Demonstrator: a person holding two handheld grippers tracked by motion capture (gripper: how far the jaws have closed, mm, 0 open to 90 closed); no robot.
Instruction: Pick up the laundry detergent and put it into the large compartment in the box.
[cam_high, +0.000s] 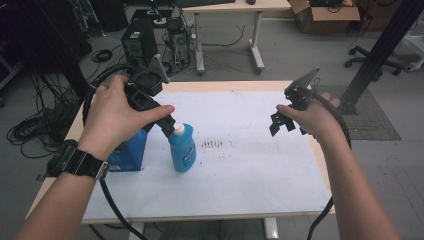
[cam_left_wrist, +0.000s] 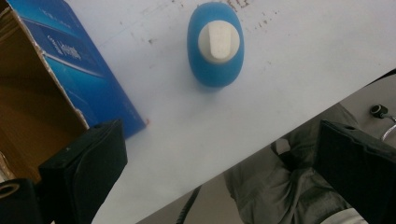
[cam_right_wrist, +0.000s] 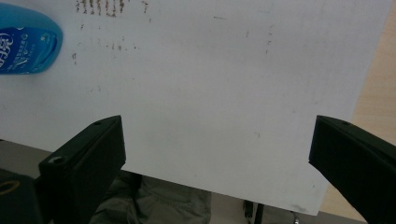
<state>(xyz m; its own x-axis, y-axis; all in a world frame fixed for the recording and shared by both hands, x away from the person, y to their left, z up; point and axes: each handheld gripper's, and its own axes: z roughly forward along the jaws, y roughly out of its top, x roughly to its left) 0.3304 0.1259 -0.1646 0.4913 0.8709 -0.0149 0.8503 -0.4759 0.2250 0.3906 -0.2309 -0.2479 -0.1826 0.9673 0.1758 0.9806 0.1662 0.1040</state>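
Below the left gripper (cam_left_wrist: 219, 154): blue bottle (cam_left_wrist: 215, 44), white cap, upright.
Jaws wide apart, empty; blue box (cam_left_wrist: 70, 60) beside left jaw; right gripper (cam_right_wrist: 217, 158) spread wide, empty, over white table (cam_right_wrist: 224, 93).

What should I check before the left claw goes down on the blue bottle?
1. Left claw open: ok, jaws wide apart in the left gripper view.
2. Blue bottle upright, white cap on: ok.
3. Claw centred over cap: not ok, cap sits up and left of the jaw gap.
4. Open blue box apart from bottle: ok, bare sheet between them.
5. Right claw out of the way: ok, open, over the white sheet.
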